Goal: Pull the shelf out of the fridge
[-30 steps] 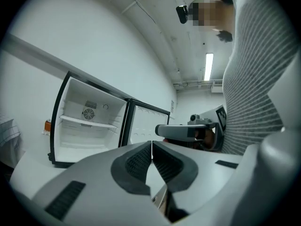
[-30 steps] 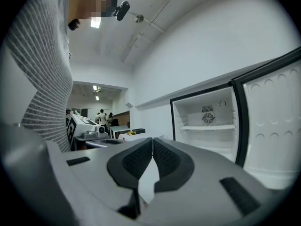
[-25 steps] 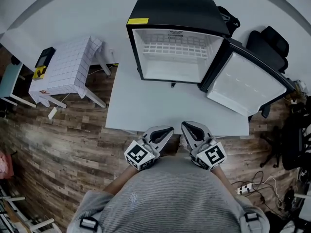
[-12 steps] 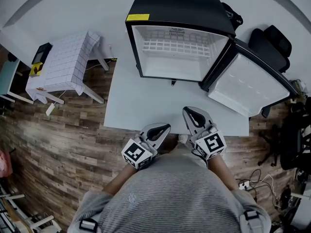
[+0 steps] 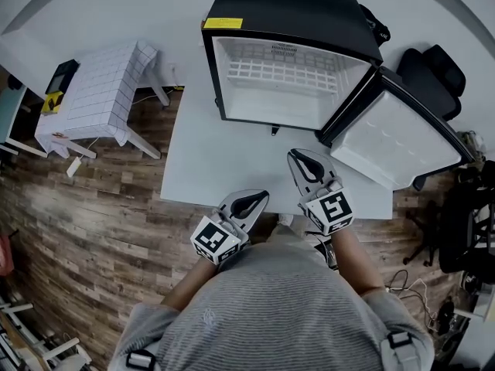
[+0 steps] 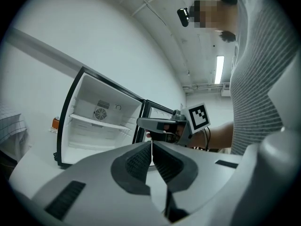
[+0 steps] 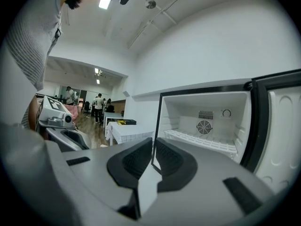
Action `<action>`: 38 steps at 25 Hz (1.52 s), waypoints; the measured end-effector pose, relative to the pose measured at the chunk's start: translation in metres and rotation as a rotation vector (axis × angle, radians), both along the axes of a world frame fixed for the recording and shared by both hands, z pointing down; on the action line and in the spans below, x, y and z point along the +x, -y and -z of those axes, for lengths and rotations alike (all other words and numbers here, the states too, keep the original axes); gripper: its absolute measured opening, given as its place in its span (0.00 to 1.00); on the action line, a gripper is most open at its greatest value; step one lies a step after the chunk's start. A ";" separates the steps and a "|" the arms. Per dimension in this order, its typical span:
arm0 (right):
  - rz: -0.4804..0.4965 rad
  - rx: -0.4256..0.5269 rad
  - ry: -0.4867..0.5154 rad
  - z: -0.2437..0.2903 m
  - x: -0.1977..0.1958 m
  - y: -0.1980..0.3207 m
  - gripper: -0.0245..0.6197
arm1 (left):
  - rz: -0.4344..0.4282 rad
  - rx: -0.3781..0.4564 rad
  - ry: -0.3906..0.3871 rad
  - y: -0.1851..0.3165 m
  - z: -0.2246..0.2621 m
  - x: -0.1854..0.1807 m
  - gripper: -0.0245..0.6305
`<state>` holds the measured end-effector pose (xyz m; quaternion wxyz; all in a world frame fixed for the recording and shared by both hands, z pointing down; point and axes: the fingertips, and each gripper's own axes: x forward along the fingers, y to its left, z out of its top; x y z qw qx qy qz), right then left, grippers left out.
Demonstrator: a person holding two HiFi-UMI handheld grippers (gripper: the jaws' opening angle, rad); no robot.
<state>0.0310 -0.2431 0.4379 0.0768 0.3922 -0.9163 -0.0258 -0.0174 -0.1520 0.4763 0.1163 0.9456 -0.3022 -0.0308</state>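
Note:
A small black fridge (image 5: 288,10) stands at the back of a white table (image 5: 224,168), its door (image 5: 394,139) swung open to the right. Inside, a white wire shelf (image 5: 278,73) sits across the white cavity; it also shows as the shelf (image 6: 96,122) and the shelf (image 7: 200,141). My left gripper (image 5: 261,198) is shut and empty at the table's near edge. My right gripper (image 5: 295,156) is shut and empty too, over the table, a little in front of the fridge. Both point toward the fridge, well short of the shelf.
A small white tiled side table (image 5: 104,95) with a dark device stands left of the main table on the wooden floor. A black office chair (image 5: 437,76) is behind the open door. Cables and a power strip lie on the floor at the right.
My right gripper has moved forward over the table toward the fridge. My left gripper has shifted slightly forward at the table's near edge. Both stay shut.

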 end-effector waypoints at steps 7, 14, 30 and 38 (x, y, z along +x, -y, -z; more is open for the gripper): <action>0.028 0.018 -0.138 -0.015 -0.008 0.031 0.08 | -0.004 -0.028 -0.006 -0.003 -0.010 0.006 0.06; 0.028 0.037 -0.253 -0.024 -0.011 0.062 0.19 | 0.010 -0.030 -0.006 0.000 -0.009 0.007 0.06; -0.115 0.295 -0.826 -0.062 -0.009 0.138 0.21 | -0.001 -0.043 0.012 -0.003 -0.017 0.015 0.06; -0.182 0.321 -0.904 -0.067 -0.009 0.168 0.21 | 0.019 -0.054 0.020 -0.004 -0.018 0.010 0.06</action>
